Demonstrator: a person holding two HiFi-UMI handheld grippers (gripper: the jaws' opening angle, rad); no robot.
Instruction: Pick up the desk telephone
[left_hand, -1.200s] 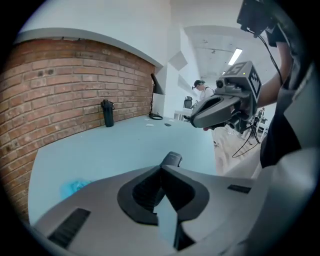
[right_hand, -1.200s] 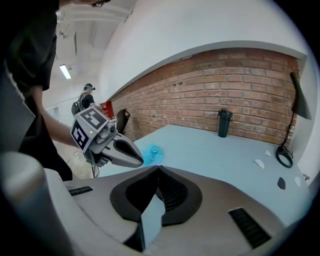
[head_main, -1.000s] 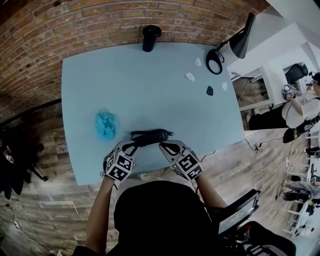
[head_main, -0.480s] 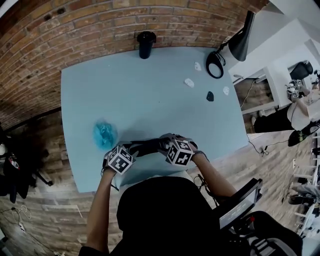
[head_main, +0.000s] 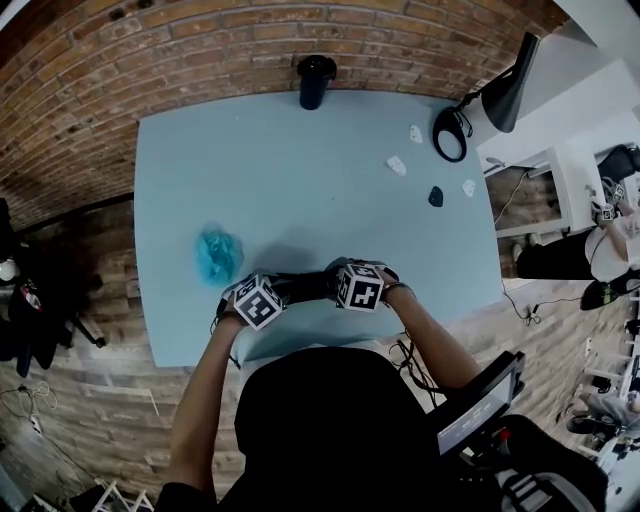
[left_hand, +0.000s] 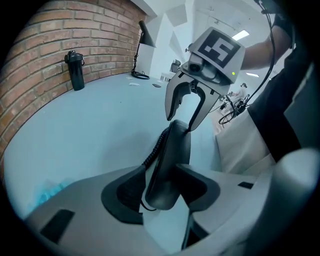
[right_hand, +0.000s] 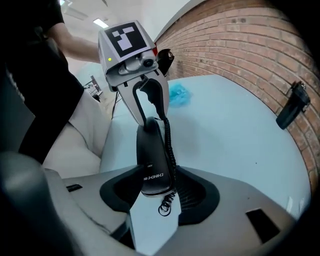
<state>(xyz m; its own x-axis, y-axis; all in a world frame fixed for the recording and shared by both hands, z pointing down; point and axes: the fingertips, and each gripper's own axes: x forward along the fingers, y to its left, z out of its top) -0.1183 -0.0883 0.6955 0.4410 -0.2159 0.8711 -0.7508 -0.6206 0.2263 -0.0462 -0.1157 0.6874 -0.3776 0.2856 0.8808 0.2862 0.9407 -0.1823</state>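
A black telephone handset (head_main: 302, 288) with a coiled cord lies on the pale blue table (head_main: 300, 170) near its front edge. My left gripper (head_main: 277, 292) stands over the handset's left end, my right gripper (head_main: 332, 286) over its right end. In the left gripper view the handset (left_hand: 167, 160) runs between the pads of the left gripper (left_hand: 161, 192) toward the right gripper (left_hand: 185, 120). In the right gripper view the handset (right_hand: 152, 155) lies between the right gripper's (right_hand: 157, 192) pads with gaps at both sides. Both pairs of jaws are opening. No telephone base is in view.
A crumpled blue thing (head_main: 218, 252) lies left of the handset. A black bottle (head_main: 316, 80) stands at the table's far edge by the brick wall. A black lamp (head_main: 495, 95) and small white and dark bits (head_main: 397, 165) sit at the far right.
Both grippers have come down and tipped toward the table over the handset's two ends. Their jaws have opened around it. The handset has stayed on the table.
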